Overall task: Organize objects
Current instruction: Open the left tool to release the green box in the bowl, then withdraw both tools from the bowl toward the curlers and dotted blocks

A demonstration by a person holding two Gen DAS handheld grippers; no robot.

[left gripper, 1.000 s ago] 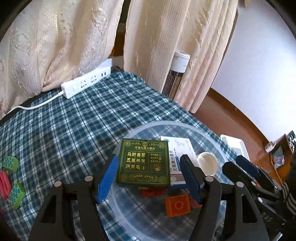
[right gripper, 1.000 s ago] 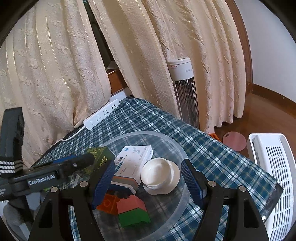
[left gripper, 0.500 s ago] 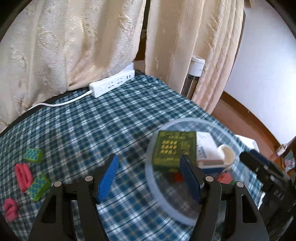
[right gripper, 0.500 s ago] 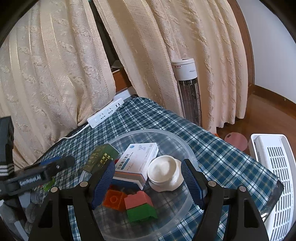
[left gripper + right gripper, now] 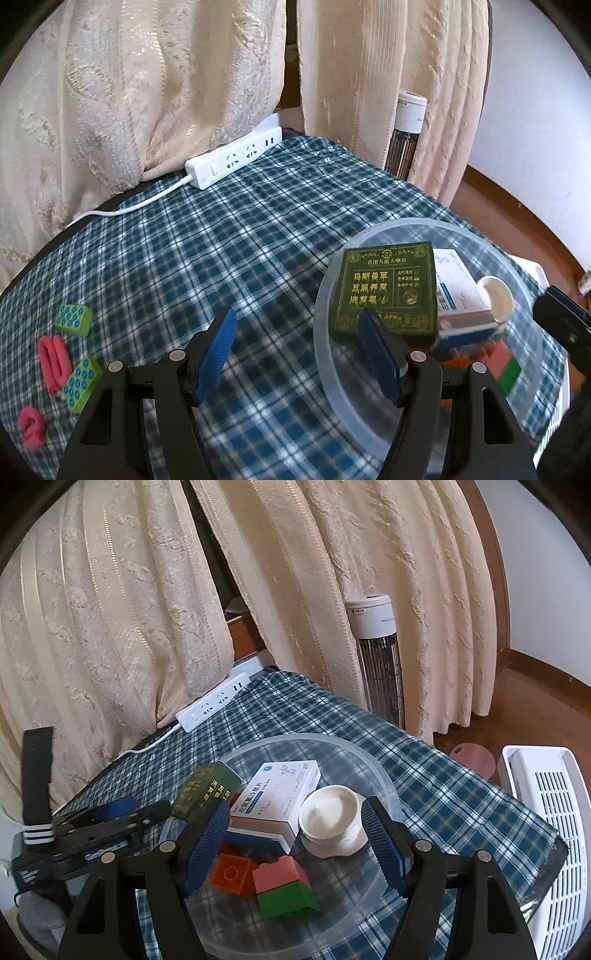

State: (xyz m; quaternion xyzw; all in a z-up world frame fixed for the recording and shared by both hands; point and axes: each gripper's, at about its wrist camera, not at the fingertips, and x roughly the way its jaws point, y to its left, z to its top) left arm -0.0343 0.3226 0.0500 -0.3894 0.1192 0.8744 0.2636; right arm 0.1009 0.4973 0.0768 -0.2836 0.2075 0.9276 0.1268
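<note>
Though beside bowl (image 5: 334, 376), blocks (image 5: 74, 319) unobstructed

White medicine box (image 5: 460, 295) partly hidden behind green box (image 5: 388, 291).

Right gripper (image 5: 293, 843) — jaws spread wide, nothing between them — hangs over the clear round basin (image 5: 384, 775) near the table's right edge. Inside: green box (image 5: 207, 790) tilted on the left rim, white medicine box (image 5: 280, 790), white cup (image 5: 330, 812), orange brick (image 5: 232, 873), pink-and-green block (image 5: 284, 888). Left gripper (image 5: 110, 812) sits beside the basin's left rim.
</note>
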